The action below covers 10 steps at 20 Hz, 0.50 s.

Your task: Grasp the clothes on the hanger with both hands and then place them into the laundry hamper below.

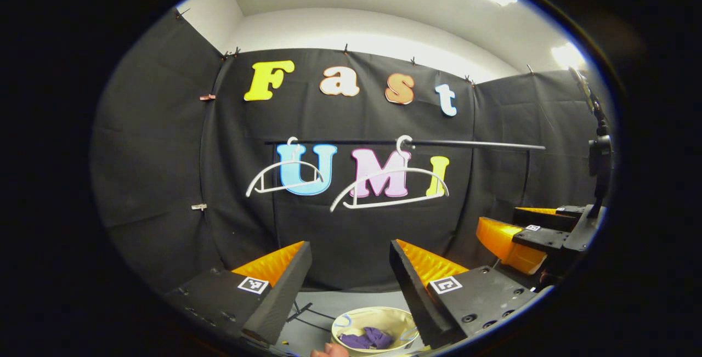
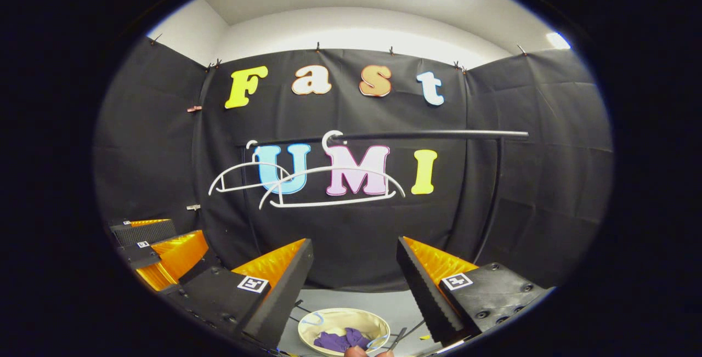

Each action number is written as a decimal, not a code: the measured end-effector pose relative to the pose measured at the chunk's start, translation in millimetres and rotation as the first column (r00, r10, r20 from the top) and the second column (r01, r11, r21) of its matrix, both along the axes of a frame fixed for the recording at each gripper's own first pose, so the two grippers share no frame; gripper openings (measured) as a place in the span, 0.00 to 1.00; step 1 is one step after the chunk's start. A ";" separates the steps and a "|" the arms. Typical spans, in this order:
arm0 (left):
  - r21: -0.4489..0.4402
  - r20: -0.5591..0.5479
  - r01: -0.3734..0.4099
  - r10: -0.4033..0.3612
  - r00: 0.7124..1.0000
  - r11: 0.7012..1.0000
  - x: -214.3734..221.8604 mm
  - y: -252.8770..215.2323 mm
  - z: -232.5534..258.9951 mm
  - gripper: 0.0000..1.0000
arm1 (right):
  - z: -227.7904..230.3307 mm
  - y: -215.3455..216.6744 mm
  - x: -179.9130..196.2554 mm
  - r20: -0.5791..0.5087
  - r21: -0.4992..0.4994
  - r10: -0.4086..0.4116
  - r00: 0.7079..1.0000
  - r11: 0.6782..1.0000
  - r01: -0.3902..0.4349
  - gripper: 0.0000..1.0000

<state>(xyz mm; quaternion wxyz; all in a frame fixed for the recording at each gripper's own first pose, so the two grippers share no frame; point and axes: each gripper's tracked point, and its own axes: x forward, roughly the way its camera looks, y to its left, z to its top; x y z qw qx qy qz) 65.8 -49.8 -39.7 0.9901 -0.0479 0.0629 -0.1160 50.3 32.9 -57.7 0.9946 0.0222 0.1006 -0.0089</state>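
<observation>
Two bare white hangers [image 1: 390, 181] are hung on the rail [image 1: 406, 143]. Purple clothes [image 2: 337, 340], seemingly one piece, are seen in the laundry hamper [image 2: 329, 318]. Left hand-held gripper [image 1: 351, 269] and right hand-held gripper [image 2: 355, 266] are held wide, empty.

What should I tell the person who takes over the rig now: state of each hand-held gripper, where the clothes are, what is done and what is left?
Left hand-held gripper: open, holding nothing.
Right hand-held gripper: open, holding nothing.
Two white hangers hang bare on the black rail.
A purple garment lies in the hamper below.
Done: clothes are off the hangers and in the hamper.
Left: nothing seems left to move.
</observation>
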 end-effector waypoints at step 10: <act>0.007 0.033 -0.037 0.036 0.999 0.999 -30.2 -1.8 18.4 0.91 | 15.8 -16.8 -17.0 0.041 0.011 -0.006 0.999 1.000 0.005 0.98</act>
